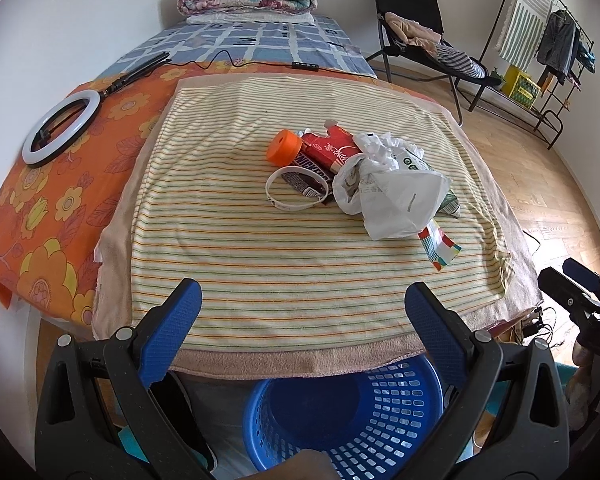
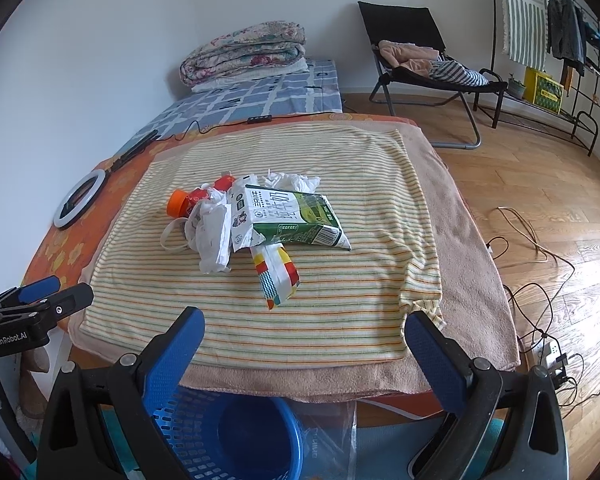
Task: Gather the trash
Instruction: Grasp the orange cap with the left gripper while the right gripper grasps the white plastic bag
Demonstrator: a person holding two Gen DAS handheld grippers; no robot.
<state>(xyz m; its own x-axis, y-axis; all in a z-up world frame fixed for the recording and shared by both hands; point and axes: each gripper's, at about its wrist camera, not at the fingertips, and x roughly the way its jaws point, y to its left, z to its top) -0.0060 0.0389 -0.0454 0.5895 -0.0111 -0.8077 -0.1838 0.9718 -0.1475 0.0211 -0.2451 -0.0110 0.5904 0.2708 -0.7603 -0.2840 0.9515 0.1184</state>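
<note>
step: first pick, nothing held; basket (image 1: 340,412) empty, on floor below near edge of striped towel (image 1: 260,272)
trash pile (image 1: 352,172): mid-towel, toward far edge
tip: take top milk carton (image 2: 296,216) first, light squeeze
left gripper (image 1: 304,312): jaws apart, over near edge
right gripper (image 2: 306,340): jaws apart, empty, level with left

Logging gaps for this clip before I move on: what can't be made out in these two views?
- Blue basket floor: left wrist view, cut off by the bottom edge and hand-held gripper arms.
- Snickers wrapper: partly under the red carton and white plastic bag.
- Small print on the green milk carton: right wrist view, too small.
</note>
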